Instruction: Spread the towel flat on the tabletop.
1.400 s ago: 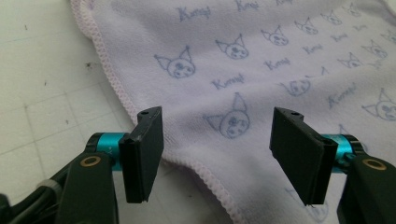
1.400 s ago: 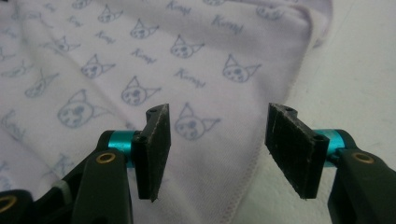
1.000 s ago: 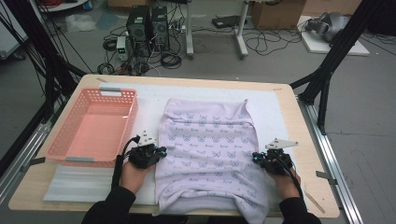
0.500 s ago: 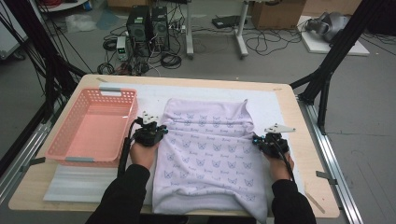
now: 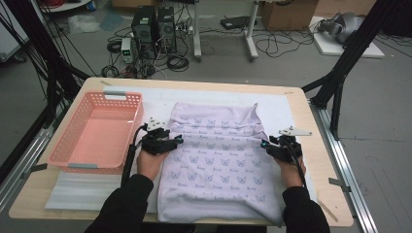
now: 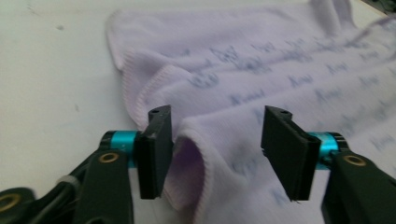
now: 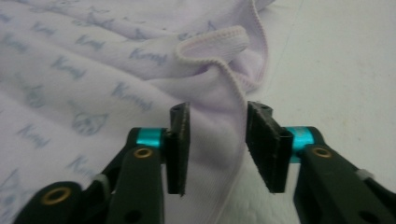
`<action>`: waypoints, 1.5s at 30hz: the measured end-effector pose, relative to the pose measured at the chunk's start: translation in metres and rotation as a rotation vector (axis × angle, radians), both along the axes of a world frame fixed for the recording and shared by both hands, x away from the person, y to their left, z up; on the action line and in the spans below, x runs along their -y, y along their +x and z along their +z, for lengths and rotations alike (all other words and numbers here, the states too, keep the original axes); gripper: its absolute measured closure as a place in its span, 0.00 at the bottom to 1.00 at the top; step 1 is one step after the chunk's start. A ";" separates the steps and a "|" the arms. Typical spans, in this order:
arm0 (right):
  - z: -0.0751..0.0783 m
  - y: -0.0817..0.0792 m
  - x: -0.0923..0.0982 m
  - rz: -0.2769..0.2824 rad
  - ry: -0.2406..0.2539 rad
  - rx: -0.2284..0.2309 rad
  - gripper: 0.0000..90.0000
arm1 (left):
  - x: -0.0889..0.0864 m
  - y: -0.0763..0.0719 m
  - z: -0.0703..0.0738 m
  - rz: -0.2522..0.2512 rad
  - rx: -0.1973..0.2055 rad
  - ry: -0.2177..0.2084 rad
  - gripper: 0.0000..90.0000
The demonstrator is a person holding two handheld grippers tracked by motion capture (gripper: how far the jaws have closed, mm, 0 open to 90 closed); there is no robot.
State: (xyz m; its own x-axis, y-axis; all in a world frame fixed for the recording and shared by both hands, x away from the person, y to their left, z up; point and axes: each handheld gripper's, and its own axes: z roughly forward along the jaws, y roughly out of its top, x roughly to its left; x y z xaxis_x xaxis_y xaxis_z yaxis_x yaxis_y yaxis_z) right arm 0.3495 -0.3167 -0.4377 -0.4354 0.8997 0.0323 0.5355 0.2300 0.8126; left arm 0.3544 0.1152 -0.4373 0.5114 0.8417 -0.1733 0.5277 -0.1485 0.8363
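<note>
Garment [image 5: 221, 160]: flat on table [image 5: 320, 160], right of basket [image 5: 97, 133] | soft, light, limp knit; likely sags, slides | best taken at ribbed side edges | left gripper [image 6: 217, 140], right gripper [image 7: 217, 144]: jaws just parted, hem fold between, unpinched.

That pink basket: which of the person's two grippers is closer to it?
Left. The left gripper sits just beside the pink basket, at the lilac cloth's near edge; the right gripper is across the cloth.
</note>
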 end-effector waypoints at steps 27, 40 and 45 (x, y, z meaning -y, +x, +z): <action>-0.008 -0.077 0.008 0.174 -0.031 -0.077 0.96 | -0.006 -0.052 -0.011 -0.137 -0.002 0.176 0.97; -0.009 -0.042 -0.005 0.071 -0.068 -0.022 0.79 | -0.013 -0.034 -0.010 -0.031 -0.004 0.092 0.63; -0.007 -0.056 0.003 0.059 -0.001 -0.021 0.65 | -0.025 -0.055 -0.012 -0.074 -0.038 0.083 0.51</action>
